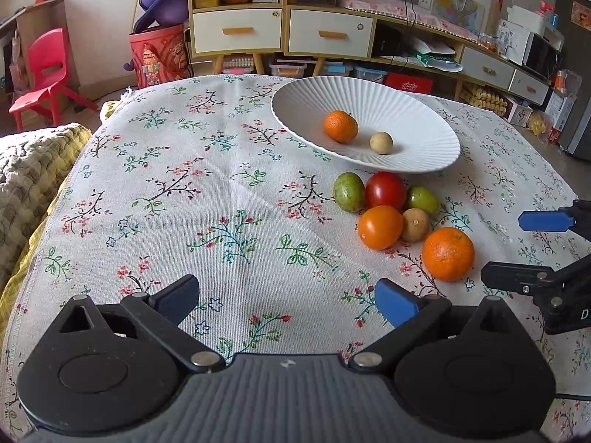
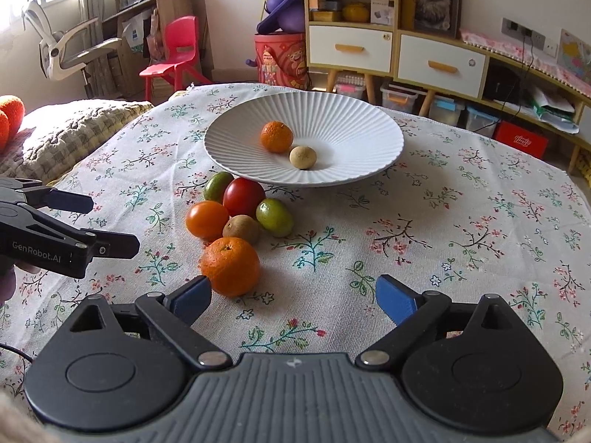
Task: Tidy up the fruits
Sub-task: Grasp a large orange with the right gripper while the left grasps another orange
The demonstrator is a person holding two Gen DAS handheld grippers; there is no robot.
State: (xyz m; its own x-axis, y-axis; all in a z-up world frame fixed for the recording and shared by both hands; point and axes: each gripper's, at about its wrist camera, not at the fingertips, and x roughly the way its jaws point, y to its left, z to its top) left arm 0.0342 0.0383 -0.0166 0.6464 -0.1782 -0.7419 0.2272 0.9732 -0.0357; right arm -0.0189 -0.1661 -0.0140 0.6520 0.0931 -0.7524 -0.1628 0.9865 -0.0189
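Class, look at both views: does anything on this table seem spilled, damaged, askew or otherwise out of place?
Nothing is spilled or damaged. The only loose end: six fruits, including a large orange and a red tomato, sit on the tablecloth beside the white plate.

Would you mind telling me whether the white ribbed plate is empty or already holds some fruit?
Partly filled: the white ribbed plate holds a small orange and a pale round fruit; six other fruits lie on the tablecloth beside it.

One white plate holds two fruits: one small orange and one pale round fruit. Six more lie on the desk: one large orange, one orange tomato, one red tomato, one brown fruit and two green fruits.
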